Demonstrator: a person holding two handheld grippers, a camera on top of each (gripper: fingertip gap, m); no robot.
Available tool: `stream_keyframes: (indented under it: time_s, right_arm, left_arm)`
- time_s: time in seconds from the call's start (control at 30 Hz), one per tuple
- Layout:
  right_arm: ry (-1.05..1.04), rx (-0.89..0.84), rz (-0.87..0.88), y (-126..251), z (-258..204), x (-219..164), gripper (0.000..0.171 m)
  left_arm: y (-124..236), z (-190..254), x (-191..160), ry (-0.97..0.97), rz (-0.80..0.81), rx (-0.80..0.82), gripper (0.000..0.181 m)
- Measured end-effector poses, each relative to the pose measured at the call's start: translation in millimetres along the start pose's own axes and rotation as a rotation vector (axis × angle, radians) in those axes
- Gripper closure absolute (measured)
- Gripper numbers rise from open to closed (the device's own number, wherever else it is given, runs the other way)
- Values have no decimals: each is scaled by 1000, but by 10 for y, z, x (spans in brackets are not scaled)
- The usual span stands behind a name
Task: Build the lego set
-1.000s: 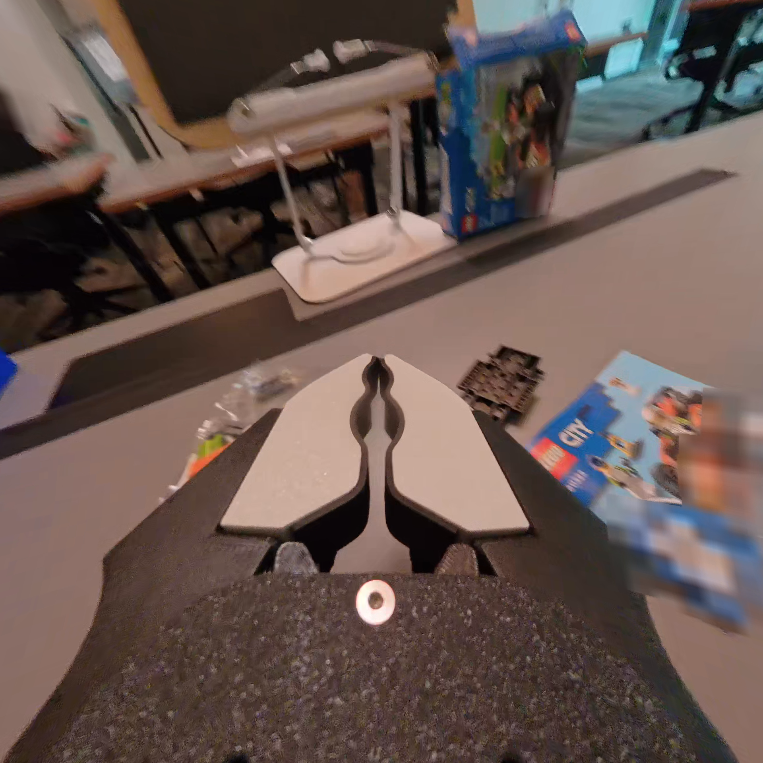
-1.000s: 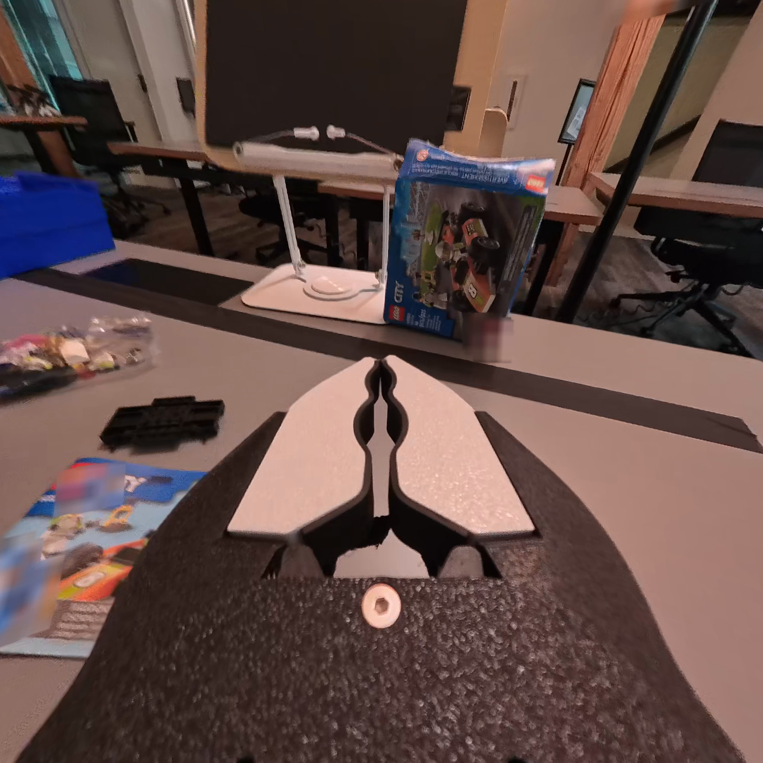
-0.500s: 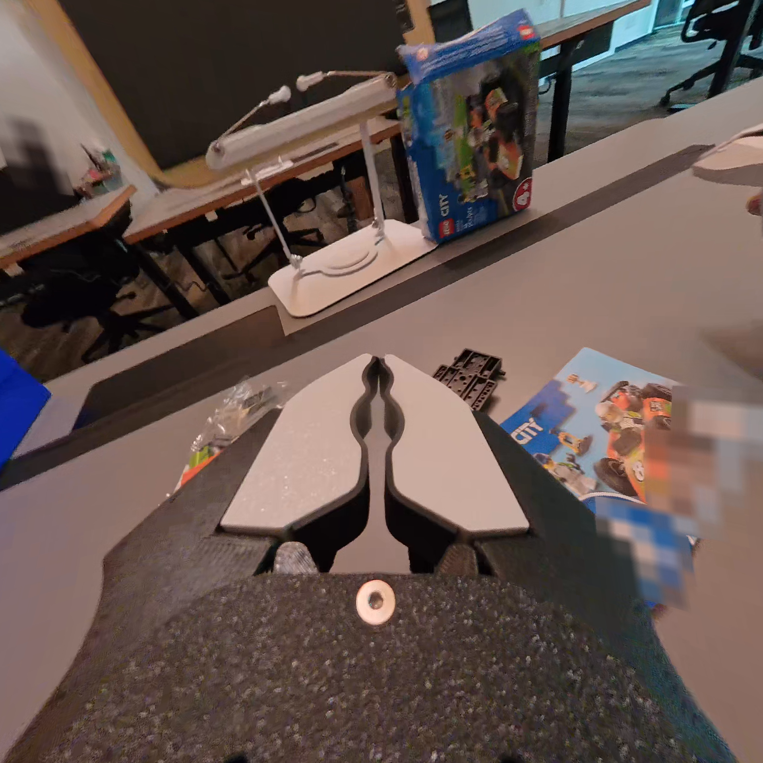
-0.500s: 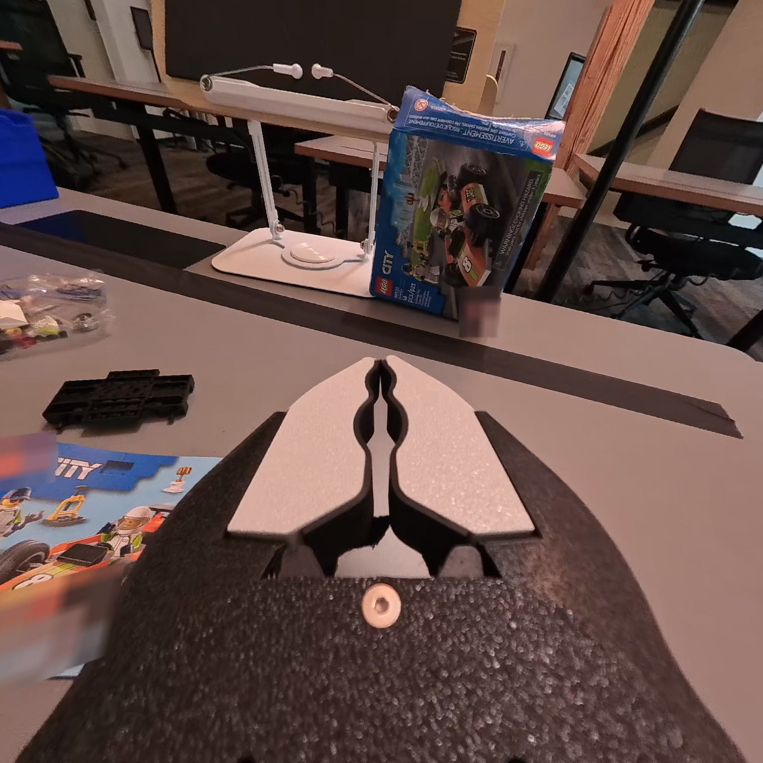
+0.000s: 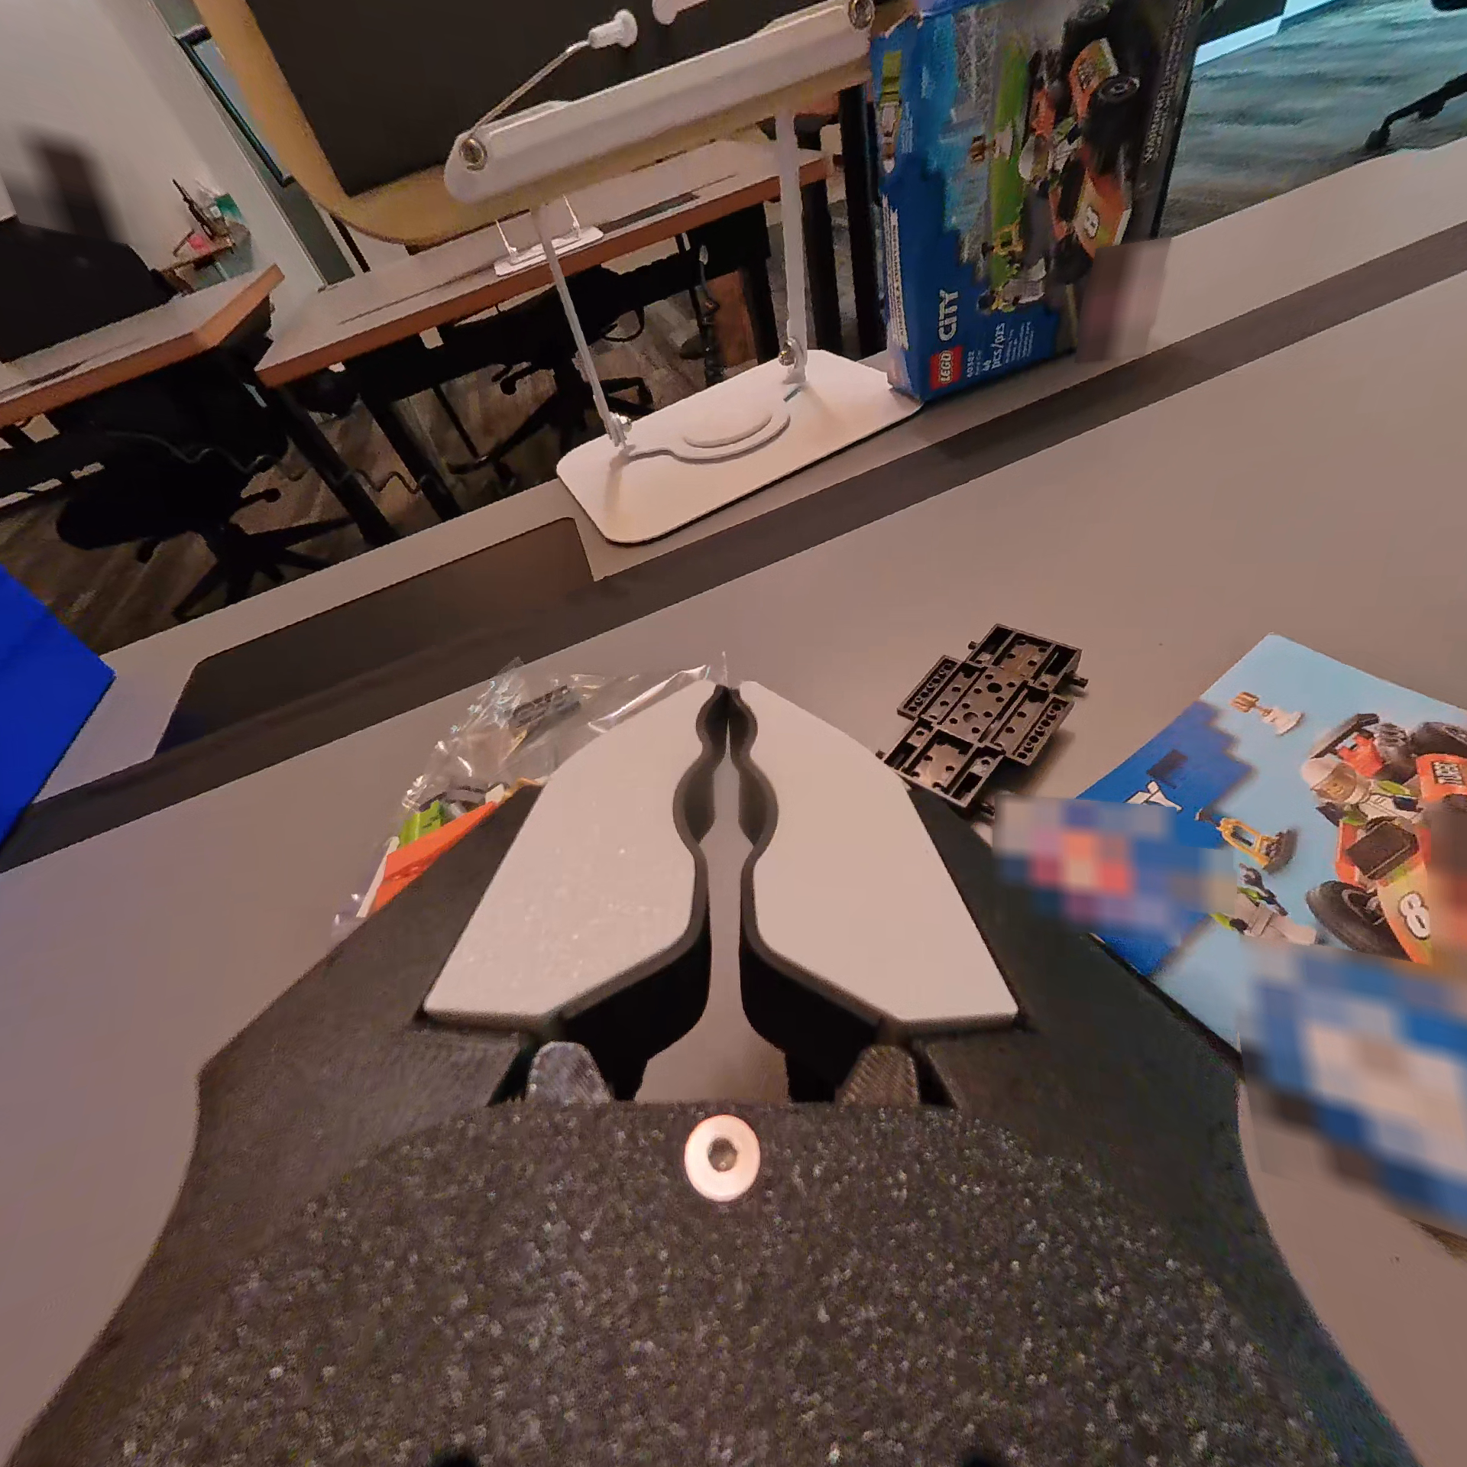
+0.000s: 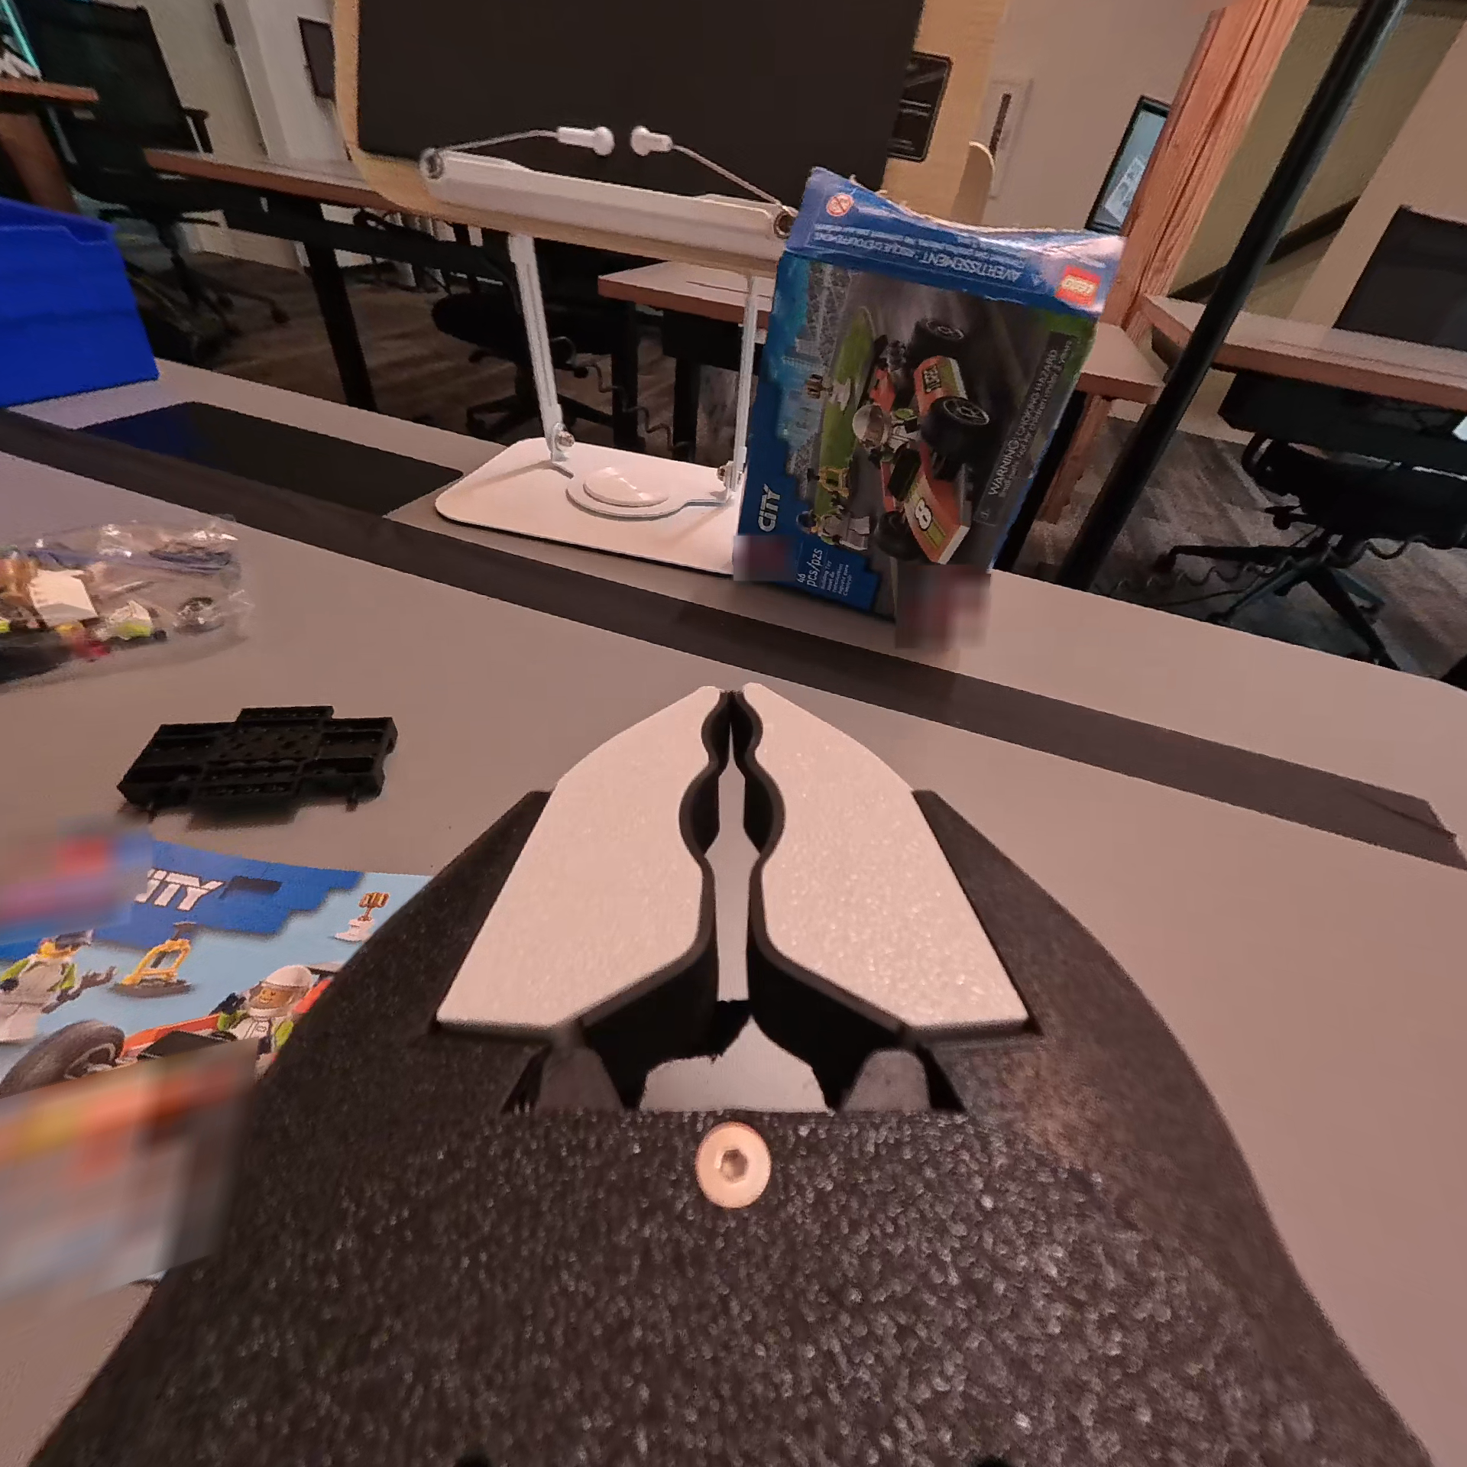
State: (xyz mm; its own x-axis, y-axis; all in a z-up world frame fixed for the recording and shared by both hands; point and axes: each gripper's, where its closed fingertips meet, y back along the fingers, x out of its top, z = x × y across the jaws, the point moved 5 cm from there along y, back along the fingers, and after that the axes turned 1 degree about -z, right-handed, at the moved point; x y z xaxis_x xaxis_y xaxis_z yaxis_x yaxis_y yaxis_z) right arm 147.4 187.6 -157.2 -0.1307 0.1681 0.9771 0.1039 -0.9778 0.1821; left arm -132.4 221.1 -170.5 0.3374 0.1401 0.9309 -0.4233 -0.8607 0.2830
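A black car chassis piece (image 5: 984,718) lies upside down on the grey table, also in the right wrist view (image 6: 258,758). A clear bag of loose bricks (image 5: 508,746) lies to its left, partly hidden behind my left gripper (image 5: 726,692); it also shows in the right wrist view (image 6: 119,595). The instruction booklet (image 5: 1286,802) lies to the right of the chassis, and at the lower left of the right wrist view (image 6: 159,952). My left gripper is shut and empty above the bag's near edge. My right gripper (image 6: 730,694) is shut and empty over bare table, right of the chassis.
The blue set box (image 6: 921,397) stands upright at the table's far edge beside a white lamp stand (image 6: 603,492). A dark strip (image 6: 1111,754) runs across the table. A blue bin (image 6: 63,302) sits far left. Desks and office chairs stand beyond. Some 25 cm of space lies between my two pairs of fingers.
Both grippers have moved while staying shut. The left view has tipped down and nearer the bag and chassis. The right view has shifted slightly, with the chassis and booklet nearer.
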Motion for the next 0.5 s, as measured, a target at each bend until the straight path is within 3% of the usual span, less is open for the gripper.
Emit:
stream_keyframes:
  time_s: [0.27, 0.37, 0.5]
  right_arm:
    - [55, 174, -96, -57, -212, -105, 171]
    - [104, 242, -129, -65, -329, -136, 169]
    - [148, 363, -273, -52, -509, -209, 144]
  left_arm:
    - [53, -68, -89, 46, -75, -145, 181]
    - [60, 82, -148, 72, -171, -315, 171]
    - [120, 363, -190, 76, -281, -506, 165]
